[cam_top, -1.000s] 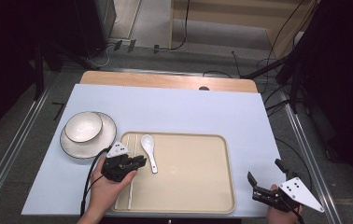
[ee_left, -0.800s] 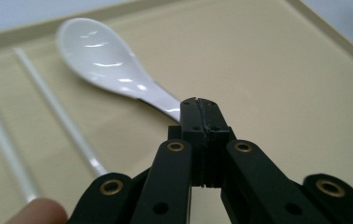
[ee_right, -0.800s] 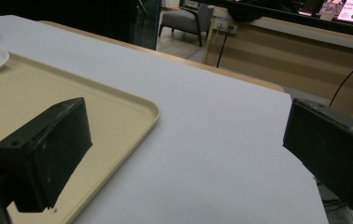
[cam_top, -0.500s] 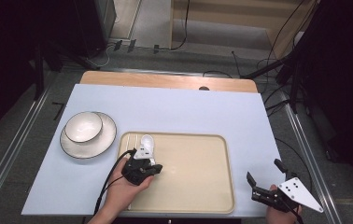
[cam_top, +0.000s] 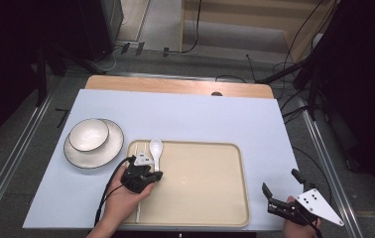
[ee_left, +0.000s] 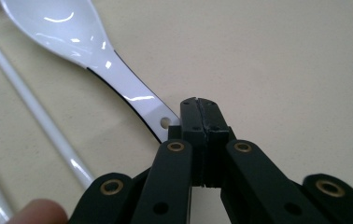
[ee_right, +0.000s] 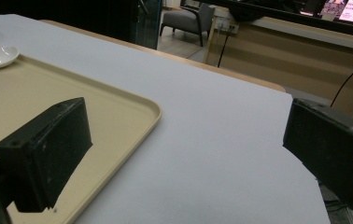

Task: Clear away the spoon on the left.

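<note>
The left gripper [ee_left: 201, 112] has its two black jaws pressed tight together, with nothing between them. The white spoon [ee_left: 95, 60] lies just beside them at about ten o'clock; the end of its handle with the little hole touches the side of the jaws. The spoon rests on the tan tray [cam_top: 210, 198], near the tray's left end, bowl pointing to twelve o'clock in the high view. The bowl [cam_top: 89, 134] sits on a plate at the tray's ten o'clock. The right gripper [cam_top: 280, 191] hangs wide open at the table's four o'clock corner, holding nothing
</note>
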The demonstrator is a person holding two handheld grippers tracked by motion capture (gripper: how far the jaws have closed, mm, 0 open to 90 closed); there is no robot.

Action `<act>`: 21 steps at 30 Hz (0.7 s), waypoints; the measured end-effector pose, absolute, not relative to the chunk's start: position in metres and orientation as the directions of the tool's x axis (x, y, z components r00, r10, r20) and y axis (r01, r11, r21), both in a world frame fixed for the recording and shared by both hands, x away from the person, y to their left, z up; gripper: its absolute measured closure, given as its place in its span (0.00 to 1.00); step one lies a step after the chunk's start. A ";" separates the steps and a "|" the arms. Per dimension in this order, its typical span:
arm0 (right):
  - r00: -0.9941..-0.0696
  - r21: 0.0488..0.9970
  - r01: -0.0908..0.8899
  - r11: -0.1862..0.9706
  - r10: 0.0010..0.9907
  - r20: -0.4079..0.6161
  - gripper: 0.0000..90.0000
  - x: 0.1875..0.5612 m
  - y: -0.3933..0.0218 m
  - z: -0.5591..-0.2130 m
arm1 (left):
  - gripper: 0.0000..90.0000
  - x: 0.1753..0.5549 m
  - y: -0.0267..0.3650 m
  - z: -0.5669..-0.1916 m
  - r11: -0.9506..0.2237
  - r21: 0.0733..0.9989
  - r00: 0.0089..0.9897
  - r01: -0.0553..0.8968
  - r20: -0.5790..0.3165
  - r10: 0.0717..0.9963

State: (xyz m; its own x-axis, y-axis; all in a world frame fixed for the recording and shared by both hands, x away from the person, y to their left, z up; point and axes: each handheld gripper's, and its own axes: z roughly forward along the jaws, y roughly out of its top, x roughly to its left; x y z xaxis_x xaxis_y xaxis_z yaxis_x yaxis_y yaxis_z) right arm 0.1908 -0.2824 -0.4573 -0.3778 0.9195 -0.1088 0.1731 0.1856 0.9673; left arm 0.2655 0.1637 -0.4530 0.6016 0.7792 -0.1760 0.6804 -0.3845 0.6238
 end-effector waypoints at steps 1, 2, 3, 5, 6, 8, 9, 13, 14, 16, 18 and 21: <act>-0.378 0.967 0.176 0.184 0.920 -0.106 0.02 0.191 -0.282 -0.457 | 1.00 0.266 0.165 -0.453 -0.378 0.626 0.598 0.683 -0.180 0.781; -0.378 0.967 0.177 0.184 0.920 -0.106 0.02 0.191 -0.282 -0.457 | 1.00 0.266 0.167 -0.453 -0.375 0.625 0.595 0.684 -0.182 0.783; -0.378 0.967 0.177 0.183 0.920 -0.105 0.02 0.191 -0.282 -0.457 | 1.00 0.266 0.168 -0.453 -0.375 0.626 0.594 0.684 -0.179 0.784; -0.378 0.967 0.177 0.185 0.920 -0.107 0.02 0.191 -0.282 -0.458 | 1.00 0.266 0.170 -0.453 -0.369 0.627 0.590 0.686 -0.183 0.786; -0.378 0.967 0.179 0.183 0.920 -0.104 0.02 0.191 -0.282 -0.458 | 1.00 0.267 0.170 -0.453 -0.369 0.627 0.591 0.686 -0.185 0.785; -0.378 0.967 0.180 0.183 0.920 -0.104 0.02 0.191 -0.282 -0.458 | 1.00 0.267 0.171 -0.453 -0.368 0.628 0.590 0.686 -0.184 0.786; -0.378 0.967 0.178 0.184 0.920 -0.106 0.02 0.191 -0.282 -0.458 | 1.00 0.267 0.171 -0.453 -0.367 0.627 0.589 0.687 -0.184 0.787; -0.377 0.967 0.177 0.185 0.920 -0.107 0.02 0.191 -0.282 -0.458 | 1.00 0.268 0.177 -0.450 -0.332 0.652 0.596 0.681 -0.231 0.769; -0.377 0.967 0.179 0.183 0.920 -0.105 0.02 0.191 -0.282 -0.458 | 1.00 0.268 0.179 -0.449 -0.322 0.659 0.595 0.679 -0.237 0.768; -0.376 0.967 0.176 0.185 0.920 -0.108 0.02 0.192 -0.283 -0.458 | 0.94 0.268 0.183 -0.445 -0.291 0.685 0.584 0.668 -0.241 0.775; -0.375 0.967 0.179 0.180 0.921 -0.102 0.02 0.192 -0.283 -0.458 | 0.86 0.269 0.188 -0.442 -0.258 0.694 0.575 0.673 -0.270 0.772; -0.375 0.967 0.179 0.182 0.921 -0.104 0.02 0.192 -0.283 -0.458 | 0.74 0.270 0.194 -0.438 -0.228 0.707 0.562 0.669 -0.280 0.778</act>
